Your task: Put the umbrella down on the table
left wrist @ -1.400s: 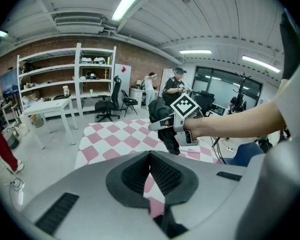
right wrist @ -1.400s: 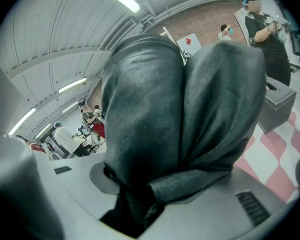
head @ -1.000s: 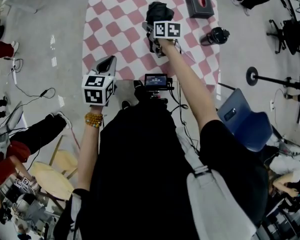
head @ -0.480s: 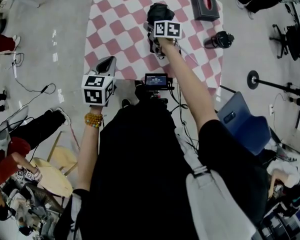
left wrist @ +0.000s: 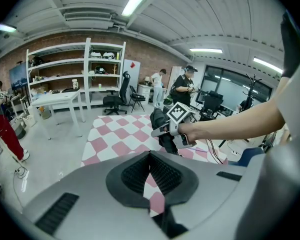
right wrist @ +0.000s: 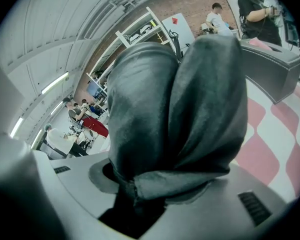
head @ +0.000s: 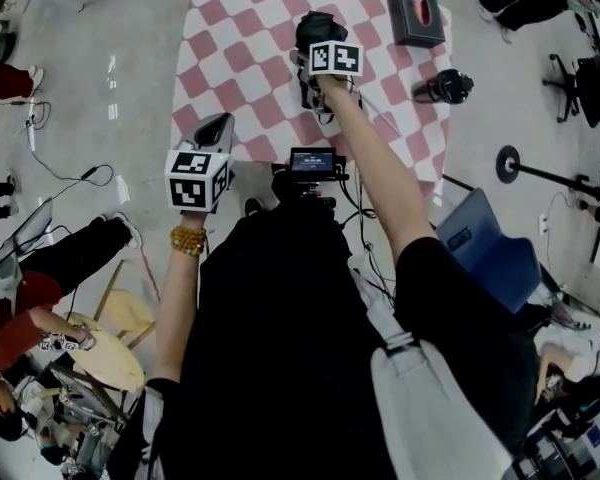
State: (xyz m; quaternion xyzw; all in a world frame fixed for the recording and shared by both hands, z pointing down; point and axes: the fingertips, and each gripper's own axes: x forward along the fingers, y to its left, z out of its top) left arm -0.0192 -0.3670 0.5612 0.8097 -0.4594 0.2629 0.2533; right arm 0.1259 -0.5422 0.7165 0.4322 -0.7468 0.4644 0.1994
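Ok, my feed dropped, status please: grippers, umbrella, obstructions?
Left gripper shut, empty. Right gripper clamped on folded black fabric umbrella over pink-and-white checkered table; touchdown unclear. Dark tissue box well clear.

A dark tissue box [head: 415,10] stands at the far right corner of the table [head: 230,28]. A black cylinder [head: 442,86] lies near its right edge. A small screen [head: 312,161] is at the near edge. A blue chair [head: 490,258] stands on the floor near the near right corner.
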